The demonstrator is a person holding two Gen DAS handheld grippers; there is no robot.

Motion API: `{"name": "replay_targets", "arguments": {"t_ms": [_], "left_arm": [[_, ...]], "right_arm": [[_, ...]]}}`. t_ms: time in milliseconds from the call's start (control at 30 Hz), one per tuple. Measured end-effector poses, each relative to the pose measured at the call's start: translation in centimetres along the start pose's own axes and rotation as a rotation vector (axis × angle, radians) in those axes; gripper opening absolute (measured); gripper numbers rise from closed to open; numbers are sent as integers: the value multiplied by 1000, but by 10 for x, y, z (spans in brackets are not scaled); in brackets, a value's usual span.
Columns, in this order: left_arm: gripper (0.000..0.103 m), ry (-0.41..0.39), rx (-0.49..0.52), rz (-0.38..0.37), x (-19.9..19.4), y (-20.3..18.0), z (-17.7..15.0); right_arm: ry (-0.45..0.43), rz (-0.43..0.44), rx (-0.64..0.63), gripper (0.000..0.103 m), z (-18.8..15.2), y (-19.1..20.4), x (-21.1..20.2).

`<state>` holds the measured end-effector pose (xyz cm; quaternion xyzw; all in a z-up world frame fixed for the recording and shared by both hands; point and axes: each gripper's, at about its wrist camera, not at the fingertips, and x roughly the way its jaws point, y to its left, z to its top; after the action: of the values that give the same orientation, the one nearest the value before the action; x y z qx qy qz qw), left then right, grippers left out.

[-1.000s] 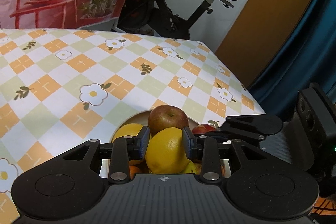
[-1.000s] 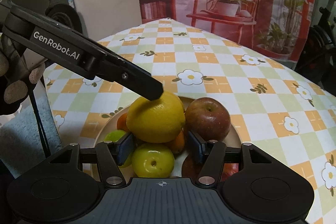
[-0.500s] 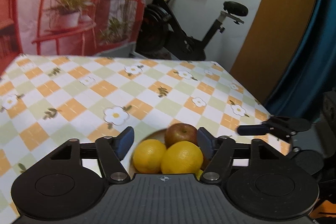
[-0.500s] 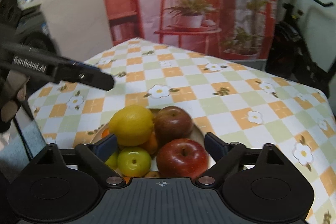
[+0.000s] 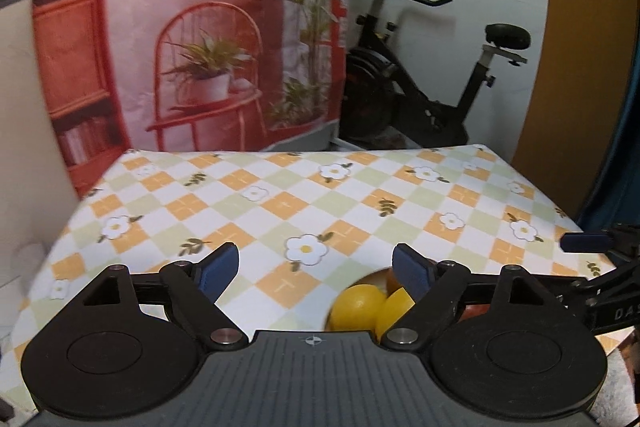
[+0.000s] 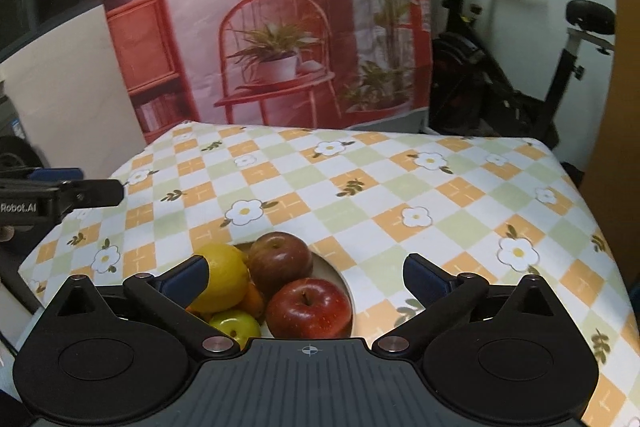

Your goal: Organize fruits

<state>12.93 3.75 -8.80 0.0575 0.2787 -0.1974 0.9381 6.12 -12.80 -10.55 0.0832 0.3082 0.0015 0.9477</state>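
A plate (image 6: pixel 332 267) near the table's front edge holds piled fruit: a yellow lemon (image 6: pixel 224 281), a dark red apple (image 6: pixel 280 261), a bright red apple (image 6: pixel 308 309), a green apple (image 6: pixel 236 325) and an orange piece (image 6: pixel 252 301). My right gripper (image 6: pixel 306 273) is open and empty, raised just behind the plate. My left gripper (image 5: pixel 316 267) is open and empty, pulled back to the plate's left; two yellow fruits (image 5: pixel 358 305) show by its right finger. Each gripper's tip shows in the other's view.
The table wears a checked cloth with flowers (image 5: pixel 306 249). A printed backdrop with a red chair (image 5: pixel 208 75) hangs behind the table. An exercise bike (image 5: pixel 420 95) stands at the back right. The right gripper's finger (image 5: pixel 588 241) reaches in at the table's right edge.
My left gripper let go of the lemon, opened wide and drew back and up. My right gripper also opened and withdrew. The lemon now rests on the fruit pile.
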Motion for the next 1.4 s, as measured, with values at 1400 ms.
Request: {"name": "replay_targets", "arguments": {"t_ms": [1400], "left_arm": [[90, -156, 2, 169, -63, -8, 13]], "right_arm": [[-147, -135, -6, 103, 20, 23, -52]]}}
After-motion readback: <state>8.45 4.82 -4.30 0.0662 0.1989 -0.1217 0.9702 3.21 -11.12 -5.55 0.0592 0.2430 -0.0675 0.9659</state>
